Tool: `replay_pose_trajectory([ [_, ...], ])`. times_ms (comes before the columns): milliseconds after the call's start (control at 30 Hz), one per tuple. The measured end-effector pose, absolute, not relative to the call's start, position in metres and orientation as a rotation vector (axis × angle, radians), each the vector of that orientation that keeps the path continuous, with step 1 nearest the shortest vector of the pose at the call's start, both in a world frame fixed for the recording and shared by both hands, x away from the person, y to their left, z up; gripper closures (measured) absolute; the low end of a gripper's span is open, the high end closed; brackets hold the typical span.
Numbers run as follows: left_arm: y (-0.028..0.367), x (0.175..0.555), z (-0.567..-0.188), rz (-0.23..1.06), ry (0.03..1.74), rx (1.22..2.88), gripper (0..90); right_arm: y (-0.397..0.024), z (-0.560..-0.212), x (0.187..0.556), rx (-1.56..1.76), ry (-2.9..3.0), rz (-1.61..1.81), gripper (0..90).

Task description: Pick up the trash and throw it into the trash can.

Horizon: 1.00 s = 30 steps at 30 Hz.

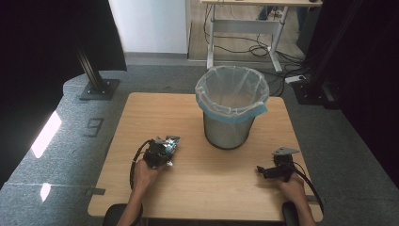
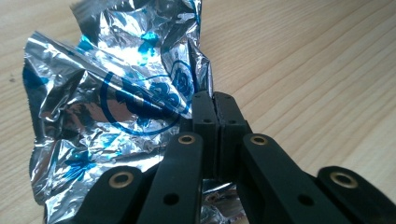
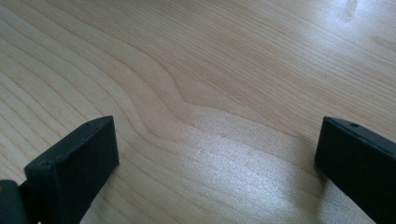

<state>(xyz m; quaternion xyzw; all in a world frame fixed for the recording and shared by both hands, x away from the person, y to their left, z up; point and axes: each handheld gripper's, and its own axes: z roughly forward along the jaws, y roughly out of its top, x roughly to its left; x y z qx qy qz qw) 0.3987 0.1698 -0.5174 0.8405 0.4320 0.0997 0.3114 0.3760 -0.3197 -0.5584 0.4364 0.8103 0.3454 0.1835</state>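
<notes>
Left gripper: jaws pinched together on an edge of the crinkled foil wrapper, probably for lifting.
Wrapper: lay on the table just ahead of those jaws; its print was too creased to read.
Right gripper: jaws wide, nothing between.
Lined bin: farther ahead, the likely destination.

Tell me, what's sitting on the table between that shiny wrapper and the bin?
Nothing: in the high view a bare strip of wooden table separates the foil wrapper, pinched in the left gripper, from the lined bin.
</notes>
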Motion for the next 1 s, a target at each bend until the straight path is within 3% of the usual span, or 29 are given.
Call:
replay_pose_trajectory([
  [1000,0.175,0.414,-0.418,0.248,1.031,2.198,89.0,-0.320,-0.558,0.375,1.224,2.292,0.973,0.0],
])
